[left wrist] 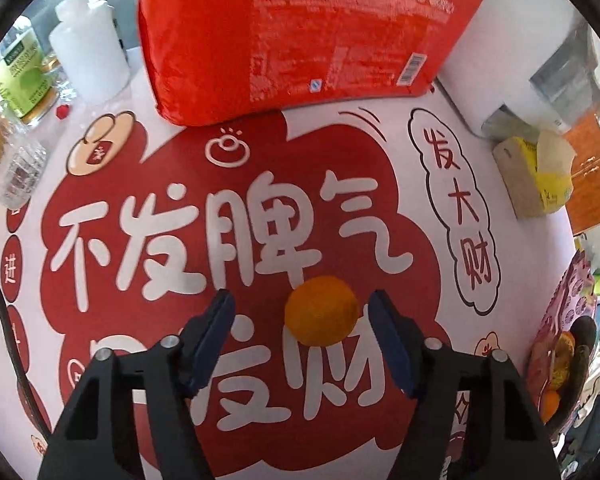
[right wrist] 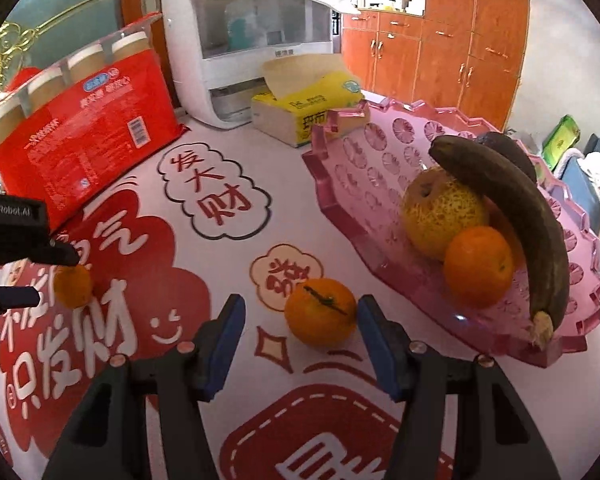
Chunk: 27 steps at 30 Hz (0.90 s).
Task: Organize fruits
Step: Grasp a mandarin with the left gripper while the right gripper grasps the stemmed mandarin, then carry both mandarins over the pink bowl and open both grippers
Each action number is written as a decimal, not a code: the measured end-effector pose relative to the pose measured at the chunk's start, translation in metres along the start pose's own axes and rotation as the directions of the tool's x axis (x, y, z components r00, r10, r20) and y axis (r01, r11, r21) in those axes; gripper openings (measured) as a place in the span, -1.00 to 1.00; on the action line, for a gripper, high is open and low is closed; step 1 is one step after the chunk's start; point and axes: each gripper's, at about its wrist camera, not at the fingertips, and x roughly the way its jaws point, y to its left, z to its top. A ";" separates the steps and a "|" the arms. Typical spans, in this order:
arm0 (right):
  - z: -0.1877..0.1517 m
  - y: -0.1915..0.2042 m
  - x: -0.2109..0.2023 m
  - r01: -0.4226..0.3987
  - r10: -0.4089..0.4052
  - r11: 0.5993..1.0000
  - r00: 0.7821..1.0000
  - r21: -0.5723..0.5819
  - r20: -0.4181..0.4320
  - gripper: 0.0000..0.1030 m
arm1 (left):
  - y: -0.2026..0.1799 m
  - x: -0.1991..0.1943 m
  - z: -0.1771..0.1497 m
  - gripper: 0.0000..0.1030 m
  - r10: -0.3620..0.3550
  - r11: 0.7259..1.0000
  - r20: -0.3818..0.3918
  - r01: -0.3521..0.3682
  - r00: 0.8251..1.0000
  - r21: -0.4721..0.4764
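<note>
On the desk (right wrist: 236,240), near its middle, one small orange (left wrist: 321,311) lies between the left gripper (left wrist: 302,334) pads, closer to one pad, not squeezed yet. Another orange (right wrist: 320,312) sits the same way in the half-open right gripper (right wrist: 300,338), just beside the pink tray (right wrist: 364,184) by the far edge.

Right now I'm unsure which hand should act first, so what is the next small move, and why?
Probably close the left gripper on the small orange: it sits between the fingers, nearer the right one, with gaps on both sides. The right gripper is likewise open around a stemmed mandarin, so it could follow, then both go to the pink tray.
</note>
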 end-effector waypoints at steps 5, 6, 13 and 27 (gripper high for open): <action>-0.001 0.001 0.007 0.054 -0.054 0.998 0.999 -0.012 -0.005 0.14 | -0.005 0.011 0.003 0.10 0.007 1.000 -0.009 -0.007 1.000 0.013; 0.000 0.001 0.009 0.063 -0.063 0.998 0.998 -0.011 -0.009 0.14 | -0.006 0.012 0.004 0.08 0.005 1.000 -0.010 -0.005 1.000 0.015; -0.003 0.001 0.019 0.070 -0.072 0.997 0.997 -0.029 -0.038 0.02 | -0.004 0.019 0.007 -0.20 -0.052 0.999 -0.019 0.052 0.998 -0.007; -0.006 -0.001 0.015 0.040 -0.043 0.998 0.997 -0.056 -0.061 -0.24 | 0.007 0.013 -0.003 -0.27 -0.087 0.996 -0.032 0.086 0.996 -0.034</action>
